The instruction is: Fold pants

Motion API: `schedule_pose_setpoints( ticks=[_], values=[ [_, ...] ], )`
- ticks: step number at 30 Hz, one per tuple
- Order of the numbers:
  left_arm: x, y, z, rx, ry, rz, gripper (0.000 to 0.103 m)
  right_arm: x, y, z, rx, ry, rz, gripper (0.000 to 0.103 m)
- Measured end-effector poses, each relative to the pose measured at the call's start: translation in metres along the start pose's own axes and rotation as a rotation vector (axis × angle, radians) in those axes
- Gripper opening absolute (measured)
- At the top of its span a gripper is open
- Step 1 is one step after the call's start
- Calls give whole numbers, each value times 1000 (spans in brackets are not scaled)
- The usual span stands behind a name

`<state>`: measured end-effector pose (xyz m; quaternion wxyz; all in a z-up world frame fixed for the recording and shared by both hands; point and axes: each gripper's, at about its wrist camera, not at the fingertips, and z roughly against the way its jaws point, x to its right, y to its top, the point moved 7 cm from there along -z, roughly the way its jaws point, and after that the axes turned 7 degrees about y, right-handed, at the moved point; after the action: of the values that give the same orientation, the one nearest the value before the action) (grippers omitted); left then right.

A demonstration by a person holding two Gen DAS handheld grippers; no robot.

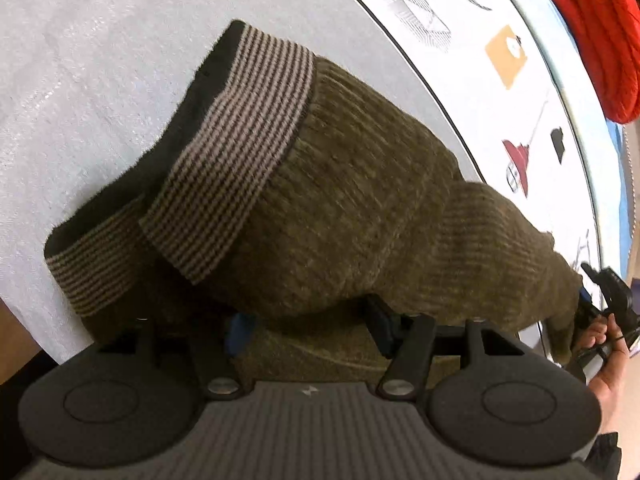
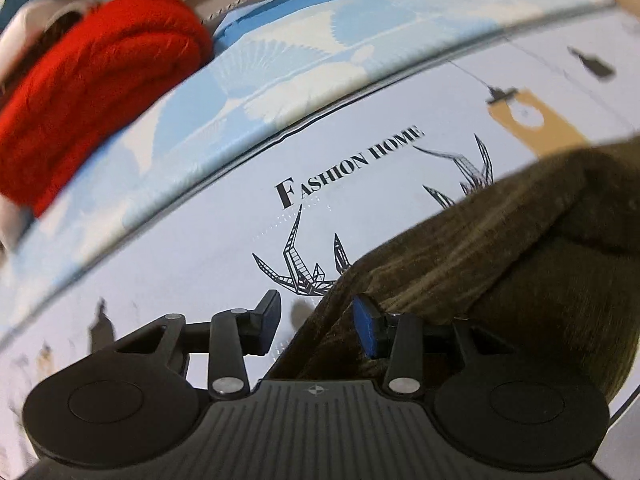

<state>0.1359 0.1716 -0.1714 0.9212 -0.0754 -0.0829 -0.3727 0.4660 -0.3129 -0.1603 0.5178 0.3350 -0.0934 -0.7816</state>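
Olive pants (image 1: 340,208) lie folded mid-frame on the pale cloth (image 1: 80,80), striped cuffs (image 1: 236,148) toward the left. Left gripper (image 1: 310,326) gapes partway over the fabric — gripping nothing. Right gripper (image 2: 316,326), lower centre, straddles the pants' edge, jaws apart — not pinching.

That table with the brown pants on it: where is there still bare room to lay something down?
Bare room lies on the plain pale cloth beyond the striped cuffs of the pants, and on the printed cloth between the pants' edge and the red knit. It is crowded near the right gripper, at the pants' edge.
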Motion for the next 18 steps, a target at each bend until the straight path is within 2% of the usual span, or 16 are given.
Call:
schedule_pose_setpoints(
  ticks=[1, 2, 3, 5, 7, 9, 14, 18],
  values=[
    [-1, 1, 1, 8, 5, 5, 61, -2, 0, 0, 2, -28, 29, 13],
    [-1, 3, 2, 16, 9, 10, 59, -2, 0, 1, 9, -68, 62, 7],
    [0, 4, 3, 27, 17, 3, 54, 0, 1, 2, 18, -71, 77, 3],
    [4, 5, 4, 50, 30, -24, 43, 5, 1, 9, 31, -51, 58, 2],
    [10, 4, 7, 74, 41, -52, 26, 9, 5, 24, 60, -39, 32, 2],
    [13, 5, 11, 93, 30, -58, 19, 9, 11, 48, 114, 6, 4, 2],
    [15, 3, 36, 175, -32, -102, 16, 10, 20, 135, 240, 78, 11, 2],
    [10, -1, 64, 253, -105, -145, 14, 34, 5, 212, 284, 115, -62, 2]
  ],
)
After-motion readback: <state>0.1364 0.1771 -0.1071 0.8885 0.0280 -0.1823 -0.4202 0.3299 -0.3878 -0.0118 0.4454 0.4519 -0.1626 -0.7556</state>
